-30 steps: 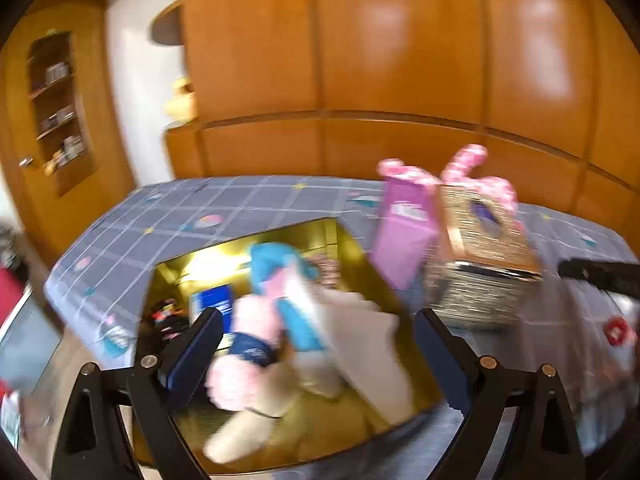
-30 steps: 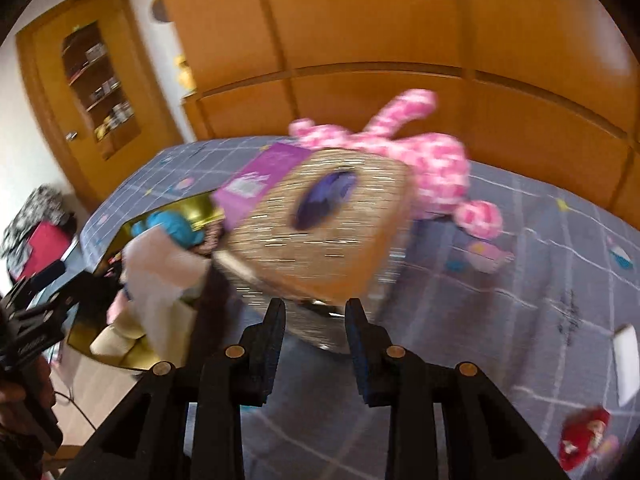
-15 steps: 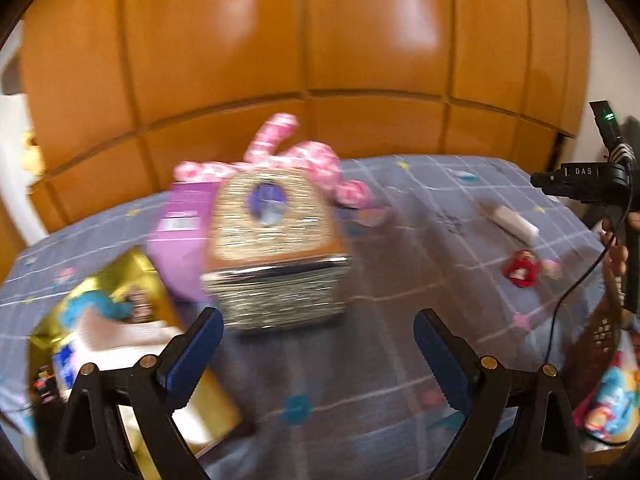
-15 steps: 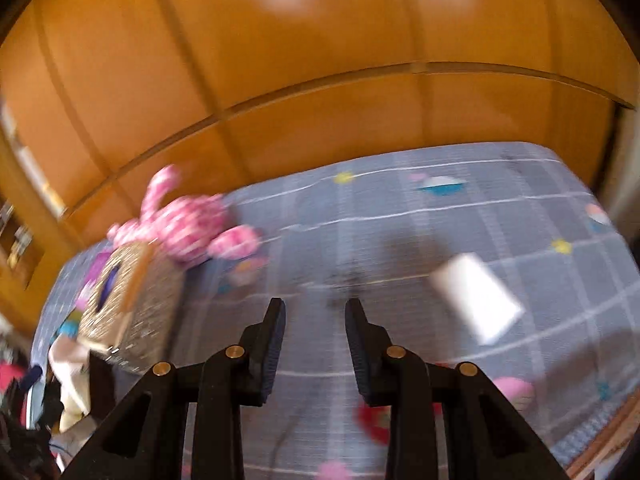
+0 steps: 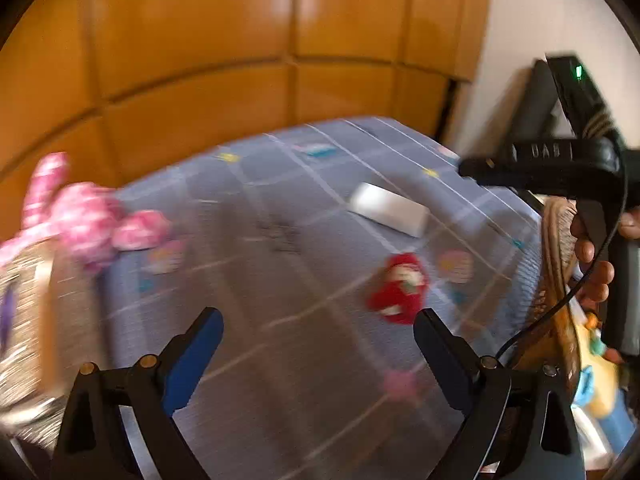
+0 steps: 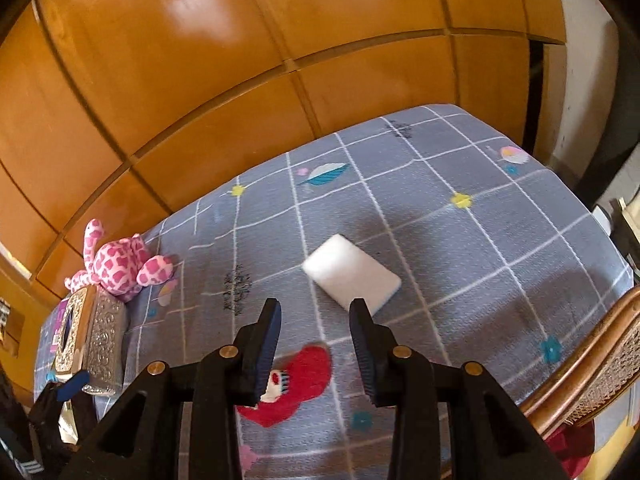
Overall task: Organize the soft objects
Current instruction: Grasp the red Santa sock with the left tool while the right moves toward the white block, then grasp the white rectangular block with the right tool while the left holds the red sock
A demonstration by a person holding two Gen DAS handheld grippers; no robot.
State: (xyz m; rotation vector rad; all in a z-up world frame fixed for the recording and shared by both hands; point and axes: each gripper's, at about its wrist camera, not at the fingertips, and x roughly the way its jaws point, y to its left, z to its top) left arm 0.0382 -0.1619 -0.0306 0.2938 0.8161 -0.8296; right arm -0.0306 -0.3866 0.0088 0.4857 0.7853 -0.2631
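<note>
Red soft toy (image 6: 298, 384) lying flat on the grey checked tablecloth (image 6: 460, 240), directly below the right gripper (image 6: 314, 354), whose jaws stand apart with nothing between them; the left finger partly covers the toy. White sponge (image 6: 352, 274) just beyond the fingertips, apart from the toy. Pink spotted plush (image 6: 120, 266) at the far left edge, touching a silver tissue box (image 6: 94, 336). Wicker chair (image 6: 592, 376) at the table's right edge. In the blurred left wrist view, the left gripper (image 5: 318, 356) is spread wide and empty above the cloth, the toy (image 5: 398, 290) ahead near its right finger.
</note>
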